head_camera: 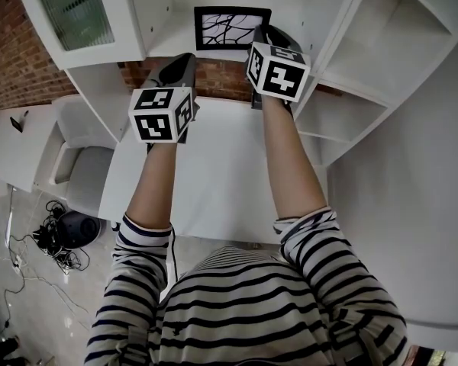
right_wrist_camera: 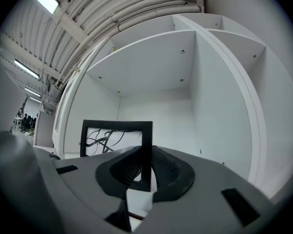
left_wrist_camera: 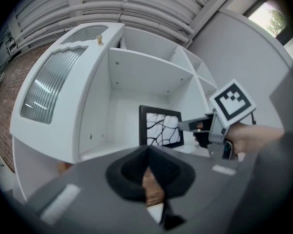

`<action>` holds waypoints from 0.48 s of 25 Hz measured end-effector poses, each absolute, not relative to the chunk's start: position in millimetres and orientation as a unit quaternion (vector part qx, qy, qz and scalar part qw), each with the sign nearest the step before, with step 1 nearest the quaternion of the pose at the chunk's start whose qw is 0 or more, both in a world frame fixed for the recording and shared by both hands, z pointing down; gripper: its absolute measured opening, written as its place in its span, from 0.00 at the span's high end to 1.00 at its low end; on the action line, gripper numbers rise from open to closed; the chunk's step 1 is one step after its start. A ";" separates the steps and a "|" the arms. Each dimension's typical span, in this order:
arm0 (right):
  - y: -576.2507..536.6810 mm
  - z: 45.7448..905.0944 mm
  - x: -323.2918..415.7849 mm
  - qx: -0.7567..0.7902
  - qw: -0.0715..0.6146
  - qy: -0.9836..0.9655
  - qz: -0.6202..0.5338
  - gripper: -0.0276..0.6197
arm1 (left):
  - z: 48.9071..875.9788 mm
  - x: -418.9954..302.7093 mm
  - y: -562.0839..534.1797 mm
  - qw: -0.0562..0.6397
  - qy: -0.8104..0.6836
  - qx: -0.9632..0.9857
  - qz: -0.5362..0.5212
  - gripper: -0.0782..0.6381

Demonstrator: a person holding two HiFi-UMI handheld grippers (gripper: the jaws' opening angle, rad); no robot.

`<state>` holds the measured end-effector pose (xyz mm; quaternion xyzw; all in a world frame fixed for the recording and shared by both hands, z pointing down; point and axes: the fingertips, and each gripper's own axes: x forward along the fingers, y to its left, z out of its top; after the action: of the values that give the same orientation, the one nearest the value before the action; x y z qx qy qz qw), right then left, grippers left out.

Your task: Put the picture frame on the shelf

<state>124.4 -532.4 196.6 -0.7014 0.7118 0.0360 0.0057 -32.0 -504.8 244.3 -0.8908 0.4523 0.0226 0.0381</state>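
Grey left tongs (left_wrist_camera: 147, 175) and right tongs (right_wrist_camera: 143, 172), black ridged pads (right_wrist_camera: 167, 167), a white cube (head_camera: 162, 113) of black square markers behind each, black-and-white striped sleeves (head_camera: 141, 241) further back

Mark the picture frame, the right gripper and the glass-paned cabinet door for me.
picture frame (head_camera: 230, 29): head view, on the branch print at its centre.
right gripper (right_wrist_camera: 145, 172): right gripper view, midway between its jaws, which are shut on the picture frame's edge.
cabinet door (head_camera: 76, 10): head view, on the ribbed glass pane.
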 end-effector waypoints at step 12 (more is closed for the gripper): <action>-531.8 198.3 122.8 -0.705 0.004 0.708 0.047 0.86 | 254.9 -33.5 -499.1 0.033 0.442 -0.896 0.017 0.88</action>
<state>122.8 -531.8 198.3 -0.7048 0.7078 0.0468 0.0039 -33.5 -499.1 254.9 -0.8961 0.4424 0.0170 0.0327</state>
